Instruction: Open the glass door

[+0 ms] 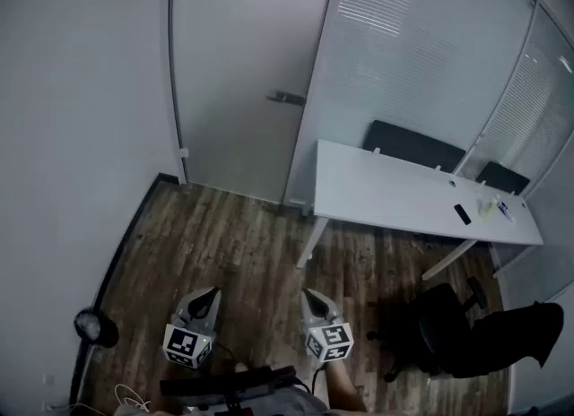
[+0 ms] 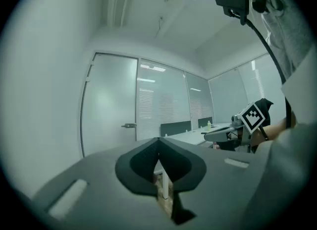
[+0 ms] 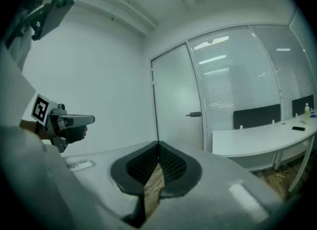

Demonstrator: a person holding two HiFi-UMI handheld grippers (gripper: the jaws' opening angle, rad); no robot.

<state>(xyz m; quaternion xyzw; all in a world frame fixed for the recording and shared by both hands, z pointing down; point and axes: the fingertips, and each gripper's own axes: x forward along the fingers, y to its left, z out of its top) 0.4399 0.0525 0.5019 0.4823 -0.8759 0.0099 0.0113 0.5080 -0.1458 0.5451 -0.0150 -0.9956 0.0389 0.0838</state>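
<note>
Grippers first, from the head view: my left gripper (image 1: 213, 291) and right gripper (image 1: 306, 292) sit low in front of me, side by side and apart. Both point ahead over the wood-patterned floor (image 1: 242, 226) toward the glass door (image 1: 238, 73), each tapering to a closed point with nothing in it. The door stands shut, well beyond both tips, with its lever handle (image 1: 287, 98) on the edge beside the blinded glass wall (image 1: 404, 56). A white desk (image 1: 395, 192) stands to its right. Each gripper carries a marker cube (image 1: 186, 344) printed with black-and-white square code patterns, not letters. In the left gripper view, my jaws lie about level with their tips pressed together, gripping nothing, and a sliver of floor shows beneath them. The door is far ahead, left of the tips, with the handle at its right edge. My right gripper juts in from the right, one marker face turned toward the lens. In the right gripper view, the jaws tilt slightly downward and meet at the tips, empty. The door stands ahead, just right of the tips, handle toward the desk, and my left gripper shows at the left with one marker face visible.
</note>
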